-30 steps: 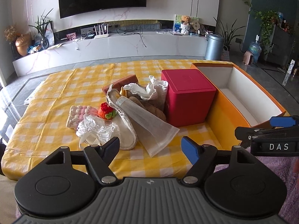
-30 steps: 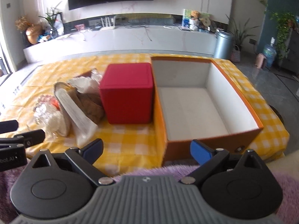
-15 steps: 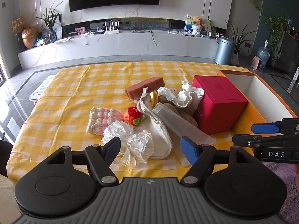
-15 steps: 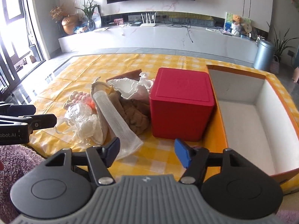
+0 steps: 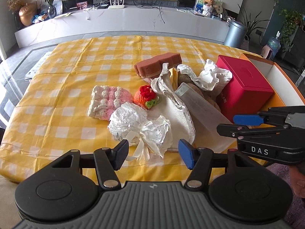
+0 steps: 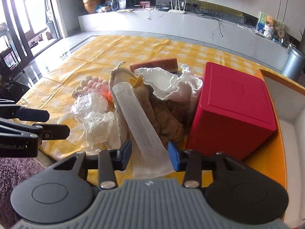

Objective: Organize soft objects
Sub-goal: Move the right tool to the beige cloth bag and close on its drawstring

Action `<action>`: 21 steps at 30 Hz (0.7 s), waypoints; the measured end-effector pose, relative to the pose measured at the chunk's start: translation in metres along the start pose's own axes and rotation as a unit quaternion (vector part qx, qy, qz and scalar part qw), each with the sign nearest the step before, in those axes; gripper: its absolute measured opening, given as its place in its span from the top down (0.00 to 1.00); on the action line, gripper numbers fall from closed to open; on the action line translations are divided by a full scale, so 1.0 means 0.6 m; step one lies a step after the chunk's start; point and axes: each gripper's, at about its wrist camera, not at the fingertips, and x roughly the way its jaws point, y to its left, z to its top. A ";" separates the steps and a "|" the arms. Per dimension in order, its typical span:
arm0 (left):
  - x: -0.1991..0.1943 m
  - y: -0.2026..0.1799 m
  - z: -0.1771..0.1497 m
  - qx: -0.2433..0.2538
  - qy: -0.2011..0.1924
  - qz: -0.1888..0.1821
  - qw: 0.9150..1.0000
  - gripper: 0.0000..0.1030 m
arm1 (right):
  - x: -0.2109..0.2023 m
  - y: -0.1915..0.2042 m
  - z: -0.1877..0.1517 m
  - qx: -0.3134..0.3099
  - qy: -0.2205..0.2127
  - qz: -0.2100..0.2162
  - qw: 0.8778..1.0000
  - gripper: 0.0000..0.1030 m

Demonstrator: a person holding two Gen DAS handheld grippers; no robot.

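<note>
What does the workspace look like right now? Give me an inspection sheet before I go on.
Surface: table under a yellow checked cloth, creased.
Job's things: a heap of soft items beside the red box: brown sponge, pink knitted piece, knitted strawberry, crinkly wrapped bundle, white mesh sleeve, brown towel. Orange bin stands behind the red box, white inside.
Clutter: nothing seen on the cloth apart from these.
Grippers: left tool closing, over the near edge of the bundle, not pressing it. Right tool closing, the mesh sleeve's end between its jaws, not pressed.
Cables: on the wall shelf only.
Surroundings: router, plants, grey bin.
</note>
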 end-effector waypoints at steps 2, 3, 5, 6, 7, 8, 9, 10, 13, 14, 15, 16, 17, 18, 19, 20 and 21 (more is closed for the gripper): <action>0.007 -0.008 0.003 0.017 0.000 -0.005 1.000 0.32 | 0.014 0.001 0.007 -0.001 0.004 0.002 1.000 0.63; 0.009 -0.013 0.004 0.023 -0.001 -0.012 1.000 0.35 | 0.021 0.000 0.009 0.000 0.006 0.003 1.000 0.66; 0.016 -0.022 0.009 0.029 -0.002 -0.035 0.999 0.40 | 0.029 -0.001 0.010 0.000 0.009 0.010 1.000 0.73; 0.019 -0.026 0.011 0.028 -0.004 -0.044 0.999 0.42 | 0.032 -0.003 0.010 0.000 0.010 0.014 1.000 0.82; 0.023 -0.032 0.013 0.028 -0.005 -0.050 0.998 0.43 | 0.034 -0.004 0.009 0.002 0.013 0.015 1.000 0.88; 0.026 -0.036 0.015 0.028 -0.005 -0.053 0.998 0.45 | 0.036 -0.008 0.007 0.005 0.017 0.016 1.000 0.90; 0.030 -0.041 0.016 0.028 -0.006 -0.056 0.998 0.46 | 0.037 -0.012 0.005 0.009 0.018 0.016 1.000 0.97; 0.033 -0.045 0.016 0.029 -0.005 -0.058 0.998 0.46 | 0.035 -0.016 0.002 0.012 0.018 0.017 1.000 1.00; 0.041 -0.058 0.016 0.031 0.004 -0.066 0.997 0.56 | 0.019 -0.024 -0.005 0.012 0.008 0.013 1.000 1.00; 0.042 -0.062 0.015 0.031 0.005 -0.070 0.997 0.56 | 0.013 -0.026 -0.008 0.010 0.004 0.009 1.000 1.00; 0.041 -0.064 0.014 0.028 0.004 -0.074 0.997 0.56 | 0.008 -0.028 -0.010 0.011 0.002 0.009 1.000 1.00; 0.040 -0.065 0.014 0.025 0.002 -0.077 0.997 0.56 | 0.004 -0.031 -0.012 0.014 0.002 0.011 1.000 1.00; 0.039 -0.068 0.015 0.020 0.002 -0.079 0.997 0.56 | -0.001 -0.035 -0.014 0.019 0.002 0.016 1.000 1.00; 0.038 -0.069 0.015 0.015 0.002 -0.080 0.997 0.56 | -0.003 -0.036 -0.015 0.020 0.004 0.019 1.000 1.00; 0.038 -0.070 0.015 0.010 0.003 -0.083 0.997 0.56 | -0.005 -0.036 -0.017 0.018 0.007 0.017 1.000 1.00; 0.037 -0.071 0.014 0.007 0.004 -0.085 0.996 0.56 | -0.002 -0.034 -0.020 0.012 0.012 0.013 1.000 1.00; 0.036 -0.074 0.013 0.005 0.006 -0.087 0.996 0.56 | -0.001 -0.033 -0.023 0.007 0.015 0.011 1.000 0.97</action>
